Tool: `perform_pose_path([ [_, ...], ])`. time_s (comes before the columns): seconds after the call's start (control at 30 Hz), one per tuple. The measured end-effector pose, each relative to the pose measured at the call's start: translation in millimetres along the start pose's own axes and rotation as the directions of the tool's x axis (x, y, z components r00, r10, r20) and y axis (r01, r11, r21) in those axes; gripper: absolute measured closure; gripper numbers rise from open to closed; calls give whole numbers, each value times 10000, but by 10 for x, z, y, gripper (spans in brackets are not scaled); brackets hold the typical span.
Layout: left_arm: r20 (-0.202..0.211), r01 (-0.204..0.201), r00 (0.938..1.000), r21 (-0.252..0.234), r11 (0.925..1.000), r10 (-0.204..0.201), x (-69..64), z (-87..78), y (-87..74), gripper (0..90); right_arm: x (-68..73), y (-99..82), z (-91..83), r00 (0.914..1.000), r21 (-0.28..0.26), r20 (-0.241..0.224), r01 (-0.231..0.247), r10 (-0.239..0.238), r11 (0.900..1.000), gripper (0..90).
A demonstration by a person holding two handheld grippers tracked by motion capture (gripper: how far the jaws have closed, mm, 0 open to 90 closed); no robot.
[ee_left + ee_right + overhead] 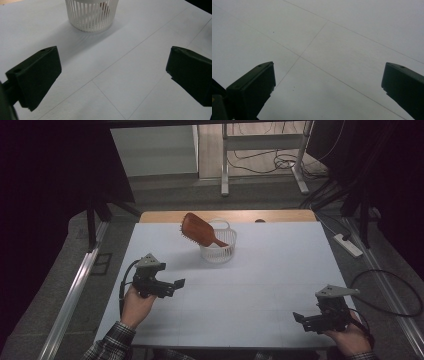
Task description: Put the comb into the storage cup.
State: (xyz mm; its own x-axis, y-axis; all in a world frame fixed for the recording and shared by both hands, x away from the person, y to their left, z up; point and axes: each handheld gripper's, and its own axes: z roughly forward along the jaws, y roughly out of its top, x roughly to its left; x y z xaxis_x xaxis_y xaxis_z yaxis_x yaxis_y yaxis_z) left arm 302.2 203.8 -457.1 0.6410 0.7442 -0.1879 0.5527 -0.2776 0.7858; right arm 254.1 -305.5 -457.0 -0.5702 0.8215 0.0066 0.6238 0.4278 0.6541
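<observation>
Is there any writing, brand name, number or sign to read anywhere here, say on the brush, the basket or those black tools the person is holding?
None can be read.
Wooden hairbrush: no lettering shows.
White slotted basket: plain, no label.
Left hand-held gripper and right hand-held gripper: black, no marking visible on the jaws.
Table: only thin seam lines and a few specks.
Power strip on the floor: too small to tell.

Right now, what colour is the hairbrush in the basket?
Reddish-brown wood; the hairbrush shows best in the high view.
</observation>
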Motion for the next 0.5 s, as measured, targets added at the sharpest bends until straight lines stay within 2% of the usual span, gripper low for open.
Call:
perform_pose_path([
  [0.5,-195,40,9998,31,10000,-39,-36,-141,-134,0,1,1,0,10000,-4,9,13,-13,10000,0],
])
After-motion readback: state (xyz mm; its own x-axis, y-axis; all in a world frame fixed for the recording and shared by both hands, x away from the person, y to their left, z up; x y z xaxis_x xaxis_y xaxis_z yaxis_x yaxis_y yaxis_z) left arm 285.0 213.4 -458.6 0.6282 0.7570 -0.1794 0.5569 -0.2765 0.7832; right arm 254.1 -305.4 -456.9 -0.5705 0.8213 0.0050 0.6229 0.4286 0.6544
